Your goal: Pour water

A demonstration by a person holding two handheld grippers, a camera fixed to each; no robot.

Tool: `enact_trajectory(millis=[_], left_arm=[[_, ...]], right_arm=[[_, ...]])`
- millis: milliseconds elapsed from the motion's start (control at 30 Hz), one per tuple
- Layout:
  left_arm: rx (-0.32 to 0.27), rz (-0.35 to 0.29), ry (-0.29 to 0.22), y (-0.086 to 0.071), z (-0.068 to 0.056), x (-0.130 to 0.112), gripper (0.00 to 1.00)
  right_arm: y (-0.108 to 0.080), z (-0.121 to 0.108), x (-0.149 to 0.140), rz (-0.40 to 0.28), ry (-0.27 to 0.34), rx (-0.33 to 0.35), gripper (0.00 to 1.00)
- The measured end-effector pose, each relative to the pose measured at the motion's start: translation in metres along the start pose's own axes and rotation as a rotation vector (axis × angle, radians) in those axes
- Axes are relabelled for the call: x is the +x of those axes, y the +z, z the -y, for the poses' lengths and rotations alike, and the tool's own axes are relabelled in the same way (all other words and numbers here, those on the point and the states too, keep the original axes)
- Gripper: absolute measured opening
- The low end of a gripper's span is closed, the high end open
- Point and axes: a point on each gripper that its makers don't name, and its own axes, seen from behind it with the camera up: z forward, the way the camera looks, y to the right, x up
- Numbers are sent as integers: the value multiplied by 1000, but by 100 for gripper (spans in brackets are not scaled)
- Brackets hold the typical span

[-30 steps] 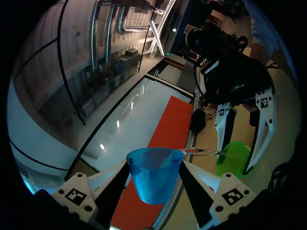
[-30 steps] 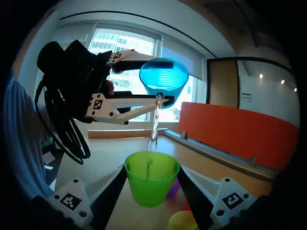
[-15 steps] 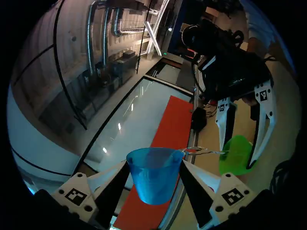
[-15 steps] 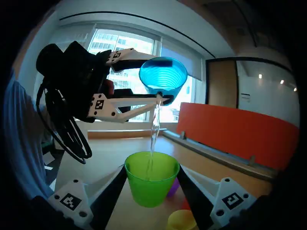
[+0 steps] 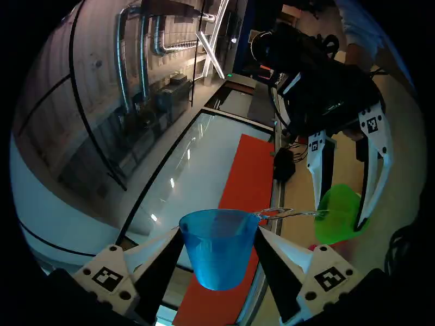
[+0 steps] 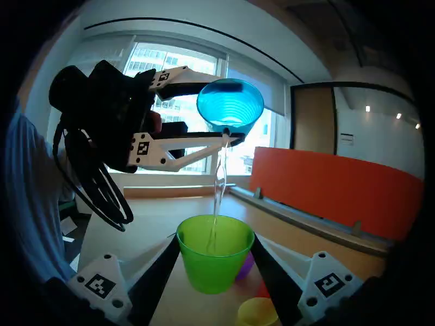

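Pouring: you have the blue cup [image 6: 230,111] tipped far over above the green cup [image 6: 215,255]; a thin water stream [image 6: 219,179] falls from its lower lip into the green mouth.
Left gripper [image 5: 218,232]: its 2 fingers are clamped on the blue cup's sides, high over the table [image 6: 141,217].
Right gripper [image 6: 215,239]: its 2 fingers press on the green cup, which stands upright right under the stream.
Technique: add tilt slowly so the stream stays narrow and lands near the middle of the green mouth, not on the rim. Hold the green cup level and steady. A lower blue lip would likely mean less splash.
Risk: a sudden extra tilt could throw water past the far rim and toward the purple cup [image 6: 247,265] and yellow cup [image 6: 258,312] just beside.
Hidden, level: the water level in the green cup is hard to read through its wall.
Hidden, supply: how much water remains in the blue cup cannot be told.
Hidden, base: the green cup's bottom is cut off, so resting or lifted cannot be told.
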Motion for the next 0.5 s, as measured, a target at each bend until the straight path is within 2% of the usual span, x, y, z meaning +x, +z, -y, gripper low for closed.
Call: enact_trajectory(millis=[500], left_arm=[[18,-13,74,2,9,10,86]], right_arm=[[-1,0,0,-4,-6,-6,91]])
